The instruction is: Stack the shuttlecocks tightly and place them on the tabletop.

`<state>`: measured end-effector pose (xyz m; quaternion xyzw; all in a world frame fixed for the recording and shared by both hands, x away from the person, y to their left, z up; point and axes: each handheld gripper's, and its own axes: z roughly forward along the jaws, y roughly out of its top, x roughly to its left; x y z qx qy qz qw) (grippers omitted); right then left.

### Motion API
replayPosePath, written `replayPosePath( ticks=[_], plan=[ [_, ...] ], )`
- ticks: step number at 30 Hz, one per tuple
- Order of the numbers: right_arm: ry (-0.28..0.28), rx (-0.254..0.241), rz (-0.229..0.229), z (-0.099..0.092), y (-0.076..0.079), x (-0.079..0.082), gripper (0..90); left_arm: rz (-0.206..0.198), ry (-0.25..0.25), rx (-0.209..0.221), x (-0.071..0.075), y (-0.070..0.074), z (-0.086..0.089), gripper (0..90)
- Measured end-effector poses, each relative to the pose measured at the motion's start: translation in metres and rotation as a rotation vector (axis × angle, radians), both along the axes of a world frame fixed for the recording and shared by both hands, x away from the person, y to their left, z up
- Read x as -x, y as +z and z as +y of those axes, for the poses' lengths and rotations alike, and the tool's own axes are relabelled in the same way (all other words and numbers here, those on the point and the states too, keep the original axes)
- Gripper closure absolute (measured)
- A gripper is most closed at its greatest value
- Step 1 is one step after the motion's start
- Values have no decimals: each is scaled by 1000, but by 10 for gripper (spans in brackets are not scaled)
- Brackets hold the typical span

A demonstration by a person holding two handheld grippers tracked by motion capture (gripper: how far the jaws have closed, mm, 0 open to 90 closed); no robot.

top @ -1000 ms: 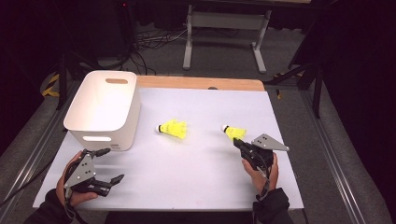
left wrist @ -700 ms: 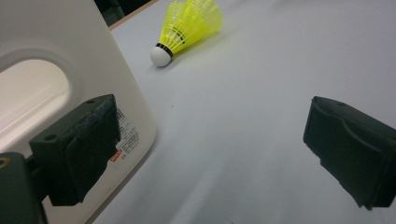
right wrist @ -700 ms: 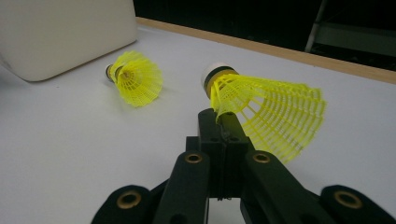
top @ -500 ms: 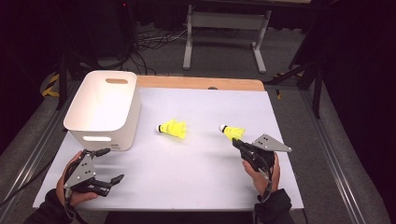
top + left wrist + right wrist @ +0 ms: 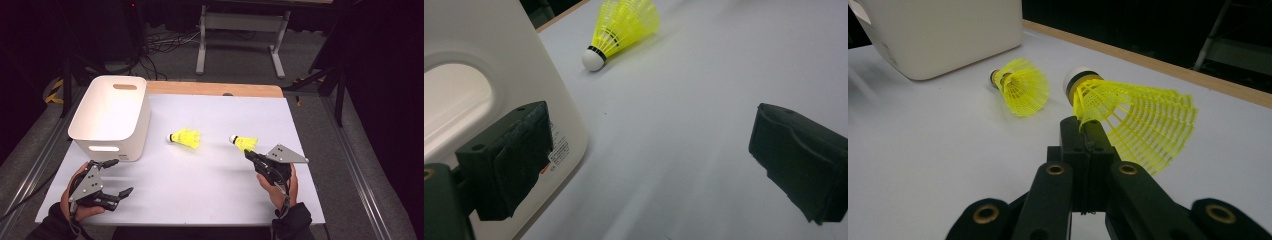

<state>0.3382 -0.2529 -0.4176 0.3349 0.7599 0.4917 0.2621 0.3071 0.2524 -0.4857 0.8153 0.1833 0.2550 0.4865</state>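
- The right gripper [image 5: 248,153] sits at the right side of the white bench [image 5: 215,175], held in the person's right hand [image 5: 280,182].
- Its fingers [image 5: 1083,135] are pressed together and pinch the skirt edge of a yellow shuttlecock [image 5: 243,142]; in the right gripper view the mesh of that held shuttlecock [image 5: 1133,117] fans out to the right of the fingers, its white cork pointing away from the camera.
- A second yellow shuttlecock [image 5: 185,137] lies on its side on the bench, between the held one and the white plastic bin [image 5: 112,117], apart from both.
- In the left gripper view this loose shuttlecock [image 5: 624,27] has its cork facing the bin wall [image 5: 499,65].
- The bin stands at the left rear of the bench, with an oval handle slot in its near wall.
- The left gripper [image 5: 116,176] rests at the near left of the bench, just in front of the bin, in the person's left hand [image 5: 75,200].
- Its fingers [image 5: 509,160] are spread wide with nothing between them.
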Motion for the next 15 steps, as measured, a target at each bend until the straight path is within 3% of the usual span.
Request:
replayPosePath(
  ticks=[15],
  plan=[
    [88,52,16,20,-2,-5,900,5,-3,0,-1,0,-1,47]
  ],
)
